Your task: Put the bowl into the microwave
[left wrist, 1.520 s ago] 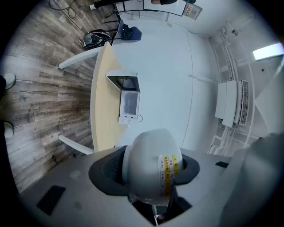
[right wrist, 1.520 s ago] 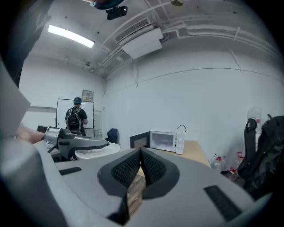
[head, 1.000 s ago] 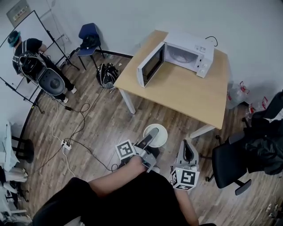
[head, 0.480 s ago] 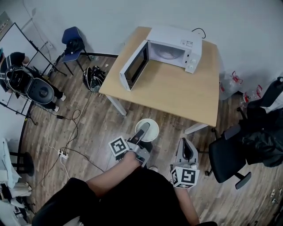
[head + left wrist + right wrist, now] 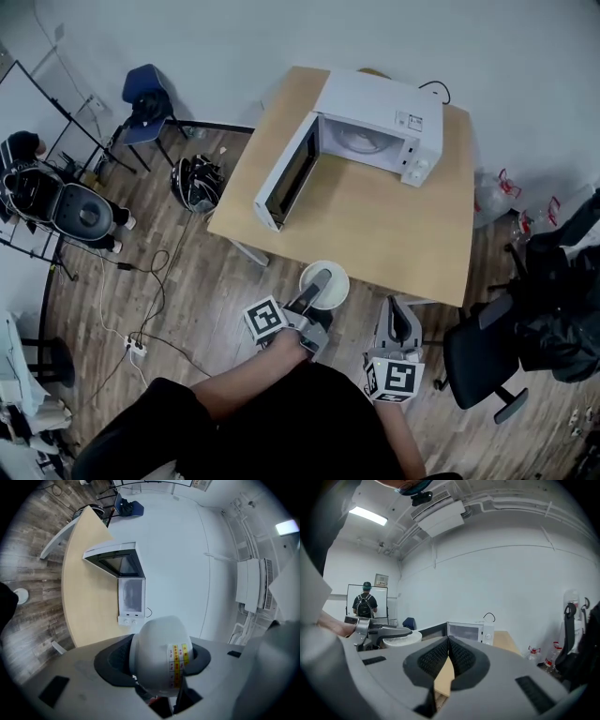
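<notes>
A white bowl (image 5: 335, 277) hangs just off the near edge of the wooden table (image 5: 375, 225), with my left gripper (image 5: 320, 285) shut on its rim. In the left gripper view the bowl (image 5: 157, 653) fills the space between the jaws. Ahead of it stands the white microwave (image 5: 130, 595) with its door swung open. The microwave (image 5: 375, 127) sits at the table's far side, its door (image 5: 286, 175) open to the left and its cavity showing. My right gripper (image 5: 399, 317) is to the right of the bowl. Its pads (image 5: 440, 656) meet with nothing between them.
A black office chair (image 5: 487, 349) stands close on the right by the table's corner. Cables and a power strip (image 5: 137, 348) lie on the wood floor at left. A dark bag (image 5: 192, 184), a blue chair (image 5: 145, 94) and a person (image 5: 28, 178) are further left.
Both grippers and the bowl have moved toward the table. The bowl now hangs at the table's near edge, and the microwave looks closer.
</notes>
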